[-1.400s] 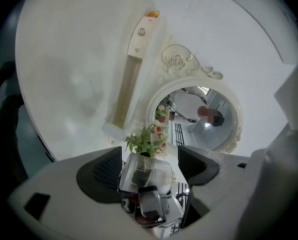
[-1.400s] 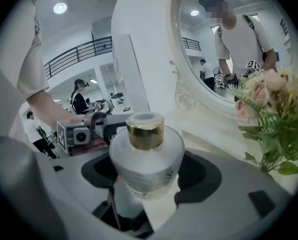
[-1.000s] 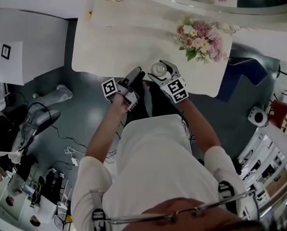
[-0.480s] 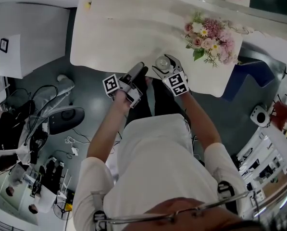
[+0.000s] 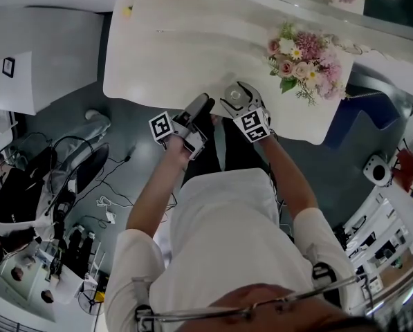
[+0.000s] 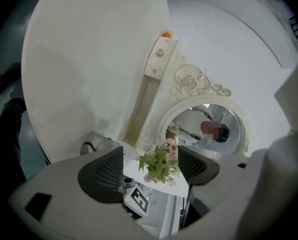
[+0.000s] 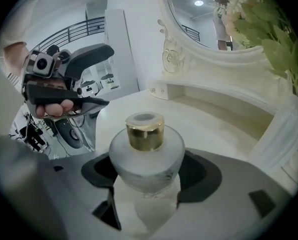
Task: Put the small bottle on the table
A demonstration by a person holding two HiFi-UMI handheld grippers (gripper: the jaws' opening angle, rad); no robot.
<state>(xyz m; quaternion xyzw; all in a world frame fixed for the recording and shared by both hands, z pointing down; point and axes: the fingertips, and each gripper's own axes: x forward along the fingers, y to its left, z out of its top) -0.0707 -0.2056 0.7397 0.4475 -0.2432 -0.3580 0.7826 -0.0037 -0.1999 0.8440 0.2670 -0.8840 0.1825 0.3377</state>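
bottle (image 7: 146,156), clamped between right gripper (image 7: 148,176) jaws

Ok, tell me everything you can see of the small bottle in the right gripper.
The small bottle is a squat, rounded flask, seemingly frosted whitish glass, with a short gold cap. It stands upright, clamped on both sides by the right gripper, above the pale table near its edge. Whether its base touches the tabletop cannot be told.
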